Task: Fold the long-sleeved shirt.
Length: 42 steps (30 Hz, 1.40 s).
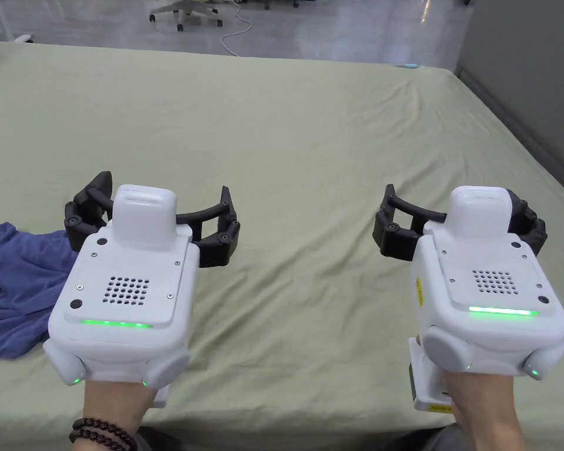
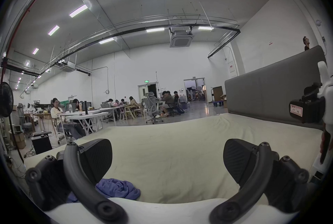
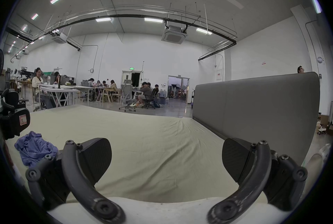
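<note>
Left claw (image 1: 151, 220): jaws spread wide, grasping nothing, held above the bed (image 1: 310, 135). Right claw (image 1: 460, 226): likewise released and empty, level with the left and well apart from it.

The long-sleeved shirt (image 1: 13, 288) lies in a crumpled blue heap on the bed, at the near left edge, to the left of and just beside the left claw. In the left gripper view it (image 2: 117, 189) shows low, beside the left-hand jaw. No long axis can be told while it lies bunched.

Judgement: the left claw is much the nearer; the right must cross over to reach it. No fold has been made.
</note>
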### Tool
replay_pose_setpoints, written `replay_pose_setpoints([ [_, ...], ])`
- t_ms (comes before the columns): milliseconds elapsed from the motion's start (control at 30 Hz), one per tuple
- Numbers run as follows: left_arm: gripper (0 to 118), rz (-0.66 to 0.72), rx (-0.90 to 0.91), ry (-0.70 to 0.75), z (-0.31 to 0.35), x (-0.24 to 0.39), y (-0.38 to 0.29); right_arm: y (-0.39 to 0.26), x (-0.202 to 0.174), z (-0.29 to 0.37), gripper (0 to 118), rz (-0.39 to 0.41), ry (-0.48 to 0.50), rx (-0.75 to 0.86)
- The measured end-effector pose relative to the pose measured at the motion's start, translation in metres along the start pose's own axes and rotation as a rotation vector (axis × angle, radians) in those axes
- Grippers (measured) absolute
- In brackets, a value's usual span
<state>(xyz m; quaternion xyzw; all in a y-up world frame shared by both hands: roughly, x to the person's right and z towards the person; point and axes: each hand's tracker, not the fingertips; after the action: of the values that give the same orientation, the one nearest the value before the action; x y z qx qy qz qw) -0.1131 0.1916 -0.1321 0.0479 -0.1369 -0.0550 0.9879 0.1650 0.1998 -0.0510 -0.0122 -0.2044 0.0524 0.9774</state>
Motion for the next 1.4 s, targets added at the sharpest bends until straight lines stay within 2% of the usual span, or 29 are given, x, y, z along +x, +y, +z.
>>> replay_pose_setpoints([
  [200, 118, 0.035, -0.008, 0.017, -0.0016, -0.0049, -0.0002, -0.0007, -0.0004, 0.0006, 118, -0.001, -0.001, -0.001],
  [1400, 118, 0.008, -0.033, -0.013, 0.0017, -0.0018, 0.0017, -0.0006, -0.0016, 0.0044, 118, 0.008, -0.004, -0.009],
])
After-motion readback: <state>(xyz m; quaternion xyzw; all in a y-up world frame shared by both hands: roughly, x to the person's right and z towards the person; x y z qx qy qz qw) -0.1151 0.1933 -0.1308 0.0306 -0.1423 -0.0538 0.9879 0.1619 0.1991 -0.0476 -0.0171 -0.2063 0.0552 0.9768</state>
